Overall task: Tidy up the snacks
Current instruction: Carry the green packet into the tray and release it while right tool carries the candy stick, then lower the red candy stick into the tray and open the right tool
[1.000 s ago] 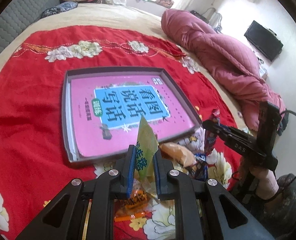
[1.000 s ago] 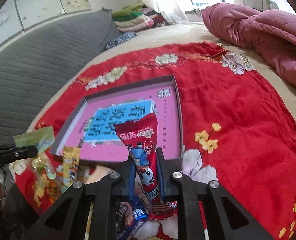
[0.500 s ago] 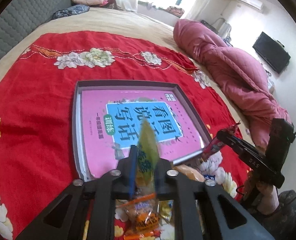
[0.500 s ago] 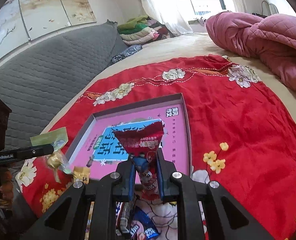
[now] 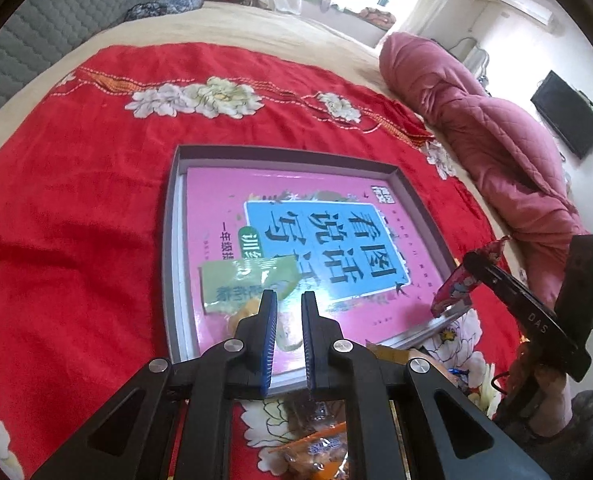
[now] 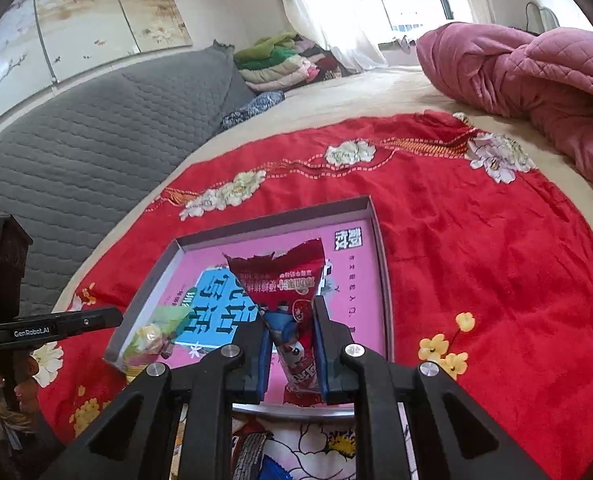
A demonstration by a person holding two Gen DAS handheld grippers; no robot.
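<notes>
The left tongs (image 5: 286, 300) are closed on a green snack packet (image 5: 248, 282); the packet hangs over the near left part of the grey tray (image 5: 170, 248), above the pink book (image 5: 224, 200) lying inside it. Whether the packet touches the book cannot be told. The right tongs (image 6: 292, 308) are closed on a red snack packet (image 6: 284, 276), held upright over the tray's near right corner. The tray rests on a red floral cloth (image 5: 76, 152) spread on the bed (image 6: 376, 92). More wrapped snacks (image 5: 316, 446) lie on the cloth just beside the tray's near edge.
</notes>
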